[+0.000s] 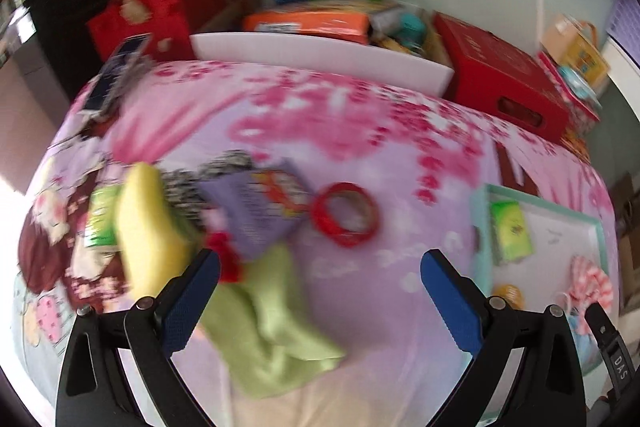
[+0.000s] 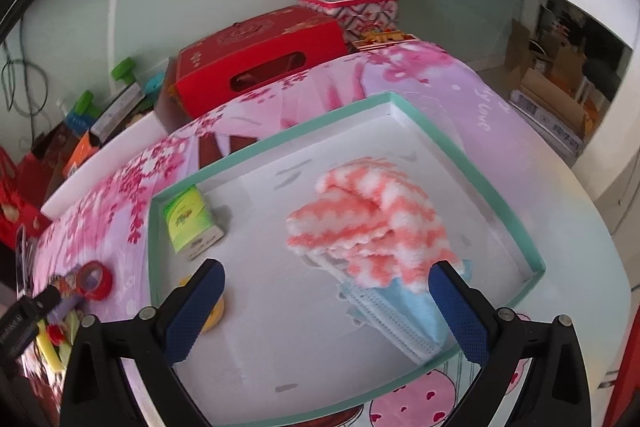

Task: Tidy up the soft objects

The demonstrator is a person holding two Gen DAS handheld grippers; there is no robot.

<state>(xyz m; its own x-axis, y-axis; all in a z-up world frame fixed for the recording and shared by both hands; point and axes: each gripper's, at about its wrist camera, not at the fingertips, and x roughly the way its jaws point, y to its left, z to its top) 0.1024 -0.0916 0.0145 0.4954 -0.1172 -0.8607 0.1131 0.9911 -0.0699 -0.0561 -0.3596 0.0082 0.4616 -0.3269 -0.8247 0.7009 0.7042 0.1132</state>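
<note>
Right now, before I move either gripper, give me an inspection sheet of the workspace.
Surface: pink floral bedsheet, bare in the middle.
Job's things: pink-and-white fluffy cloth lying on a blue face mask, plus a green tissue pack, inside the shallow mint-rimmed white tray. Light green cloth and yellow sponge lie outside it.
Clutter: red tape roll, purple snack packet.
Grippers: left gripper open, empty; right gripper open above the tray.
Cables: dark wires on the wall.
Surroundings: red gift box, white bin.
</note>
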